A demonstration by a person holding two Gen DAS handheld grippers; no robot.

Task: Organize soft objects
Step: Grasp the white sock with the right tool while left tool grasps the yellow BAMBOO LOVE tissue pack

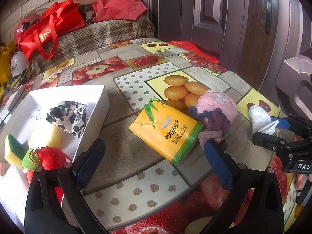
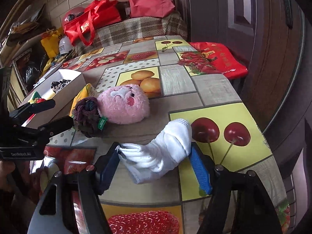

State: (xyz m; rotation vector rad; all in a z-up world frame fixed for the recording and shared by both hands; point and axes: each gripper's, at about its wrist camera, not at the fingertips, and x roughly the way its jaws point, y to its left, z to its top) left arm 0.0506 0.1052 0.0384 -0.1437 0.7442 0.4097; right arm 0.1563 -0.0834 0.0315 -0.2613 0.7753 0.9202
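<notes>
A: Two grippers, so start with the left wrist view. What does it show?

B: The left gripper (image 1: 154, 154) hangs wide open and empty over the fruit-print tablecloth (image 1: 136, 195). The yellow plastic-wrapped tissue pack (image 1: 165, 130) lies just beyond its tips. At the near left, the white cardboard box (image 1: 97, 101) already holds a black-and-white spotted cloth (image 1: 68, 117) and a red plush strawberry (image 1: 50, 159).

A: And the right wrist view?

B: The right gripper (image 2: 154, 159) straddles the white knitted sock (image 2: 163, 148), low over the table and angled forward. Its blue pads (image 2: 200, 169) touch the fabric, but I cannot tell whether they have pinched it. I'd judge the sock light, limp and grippy; take the bunched middle. The pink fuzzy plush toy (image 2: 124, 105) lies farther left.
</notes>
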